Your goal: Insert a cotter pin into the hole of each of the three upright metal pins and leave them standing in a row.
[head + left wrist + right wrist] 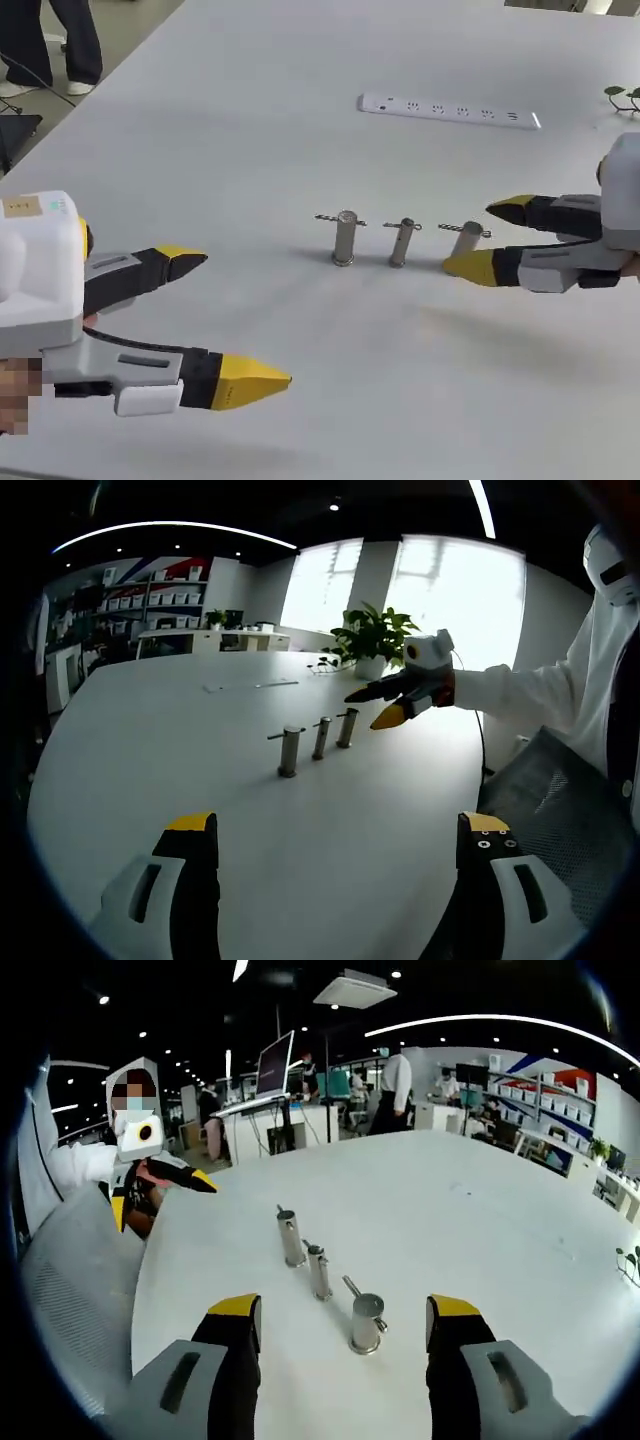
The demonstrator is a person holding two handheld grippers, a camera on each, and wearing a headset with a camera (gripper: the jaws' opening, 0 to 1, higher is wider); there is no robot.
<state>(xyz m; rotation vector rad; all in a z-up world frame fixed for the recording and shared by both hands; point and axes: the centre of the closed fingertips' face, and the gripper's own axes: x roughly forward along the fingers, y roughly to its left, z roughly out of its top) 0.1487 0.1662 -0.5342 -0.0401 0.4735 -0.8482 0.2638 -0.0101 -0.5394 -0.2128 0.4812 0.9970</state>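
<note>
all three pins [402, 240] look cottered, so only retreat remains: the right gripper [472, 236], gaping empty around the row's end pin [467, 242], should back straight out, while the left gripper [243, 318] gapes empty well off the row.

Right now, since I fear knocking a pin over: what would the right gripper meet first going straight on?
Probably the nearest metal pin, standing just ahead of the right gripper, roughly midway between its open jaws; exact depth is unclear.
</note>
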